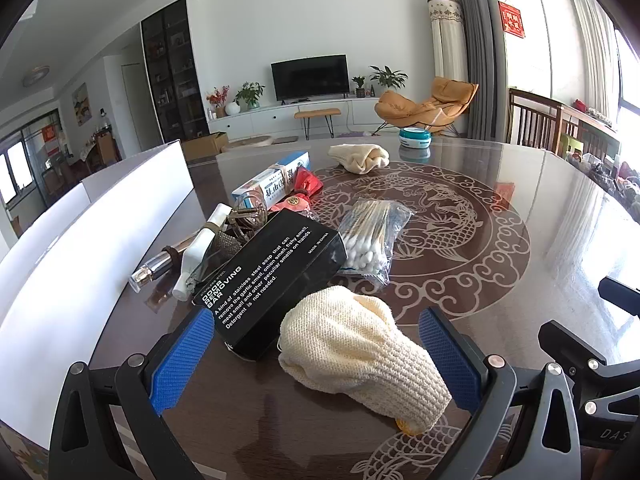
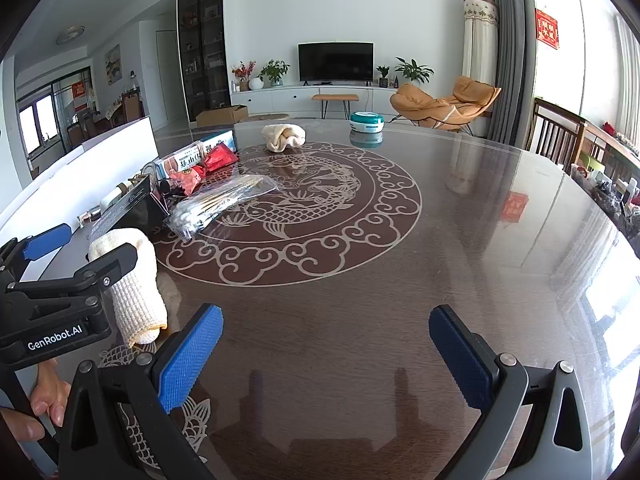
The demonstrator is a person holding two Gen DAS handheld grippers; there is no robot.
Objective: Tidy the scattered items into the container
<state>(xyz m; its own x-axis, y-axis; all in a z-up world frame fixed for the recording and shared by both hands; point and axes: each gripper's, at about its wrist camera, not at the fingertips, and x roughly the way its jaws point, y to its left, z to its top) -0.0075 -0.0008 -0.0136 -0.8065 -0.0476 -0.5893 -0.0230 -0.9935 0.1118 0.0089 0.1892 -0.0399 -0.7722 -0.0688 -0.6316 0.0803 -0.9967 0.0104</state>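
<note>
Sitting on the shiny brown desk [image 2: 400, 280] with its fish picture are lots of small things. The left tongs [image 1: 316, 356] are wide open, and a cream knitted glove [image 1: 360, 348] lies on the desk between the two blue pads. The pads do not press on it, so the glove is not held. Just behind the glove lies a black box [image 1: 272, 276] with white words on it, tilted, with one corner close to the left blue pad. Next to the box on the right is a clear bag of cotton swabs [image 1: 372, 240]. Behind the box is a heap: a white spray bottle [image 1: 200, 252], a small shiny bottle [image 1: 154, 270], a red packet [image 1: 306, 190] and a blue and white box [image 1: 276, 178]. Farther back lies a second cream glove [image 1: 360, 158], rolled up, and near the far edge sits a round teal and white tin [image 1: 416, 138]. A big white container [image 1: 72, 248] stands along the left side of the desk, beside the heap. The right tongs [image 2: 326, 352] are wide open too, and they hold nothing; only bare desk shows between their pads. In the right view, a person's hand [image 2: 44, 404] grips the handle of the left tongs in the bottom left corner. All the small things are outside the container.
</note>
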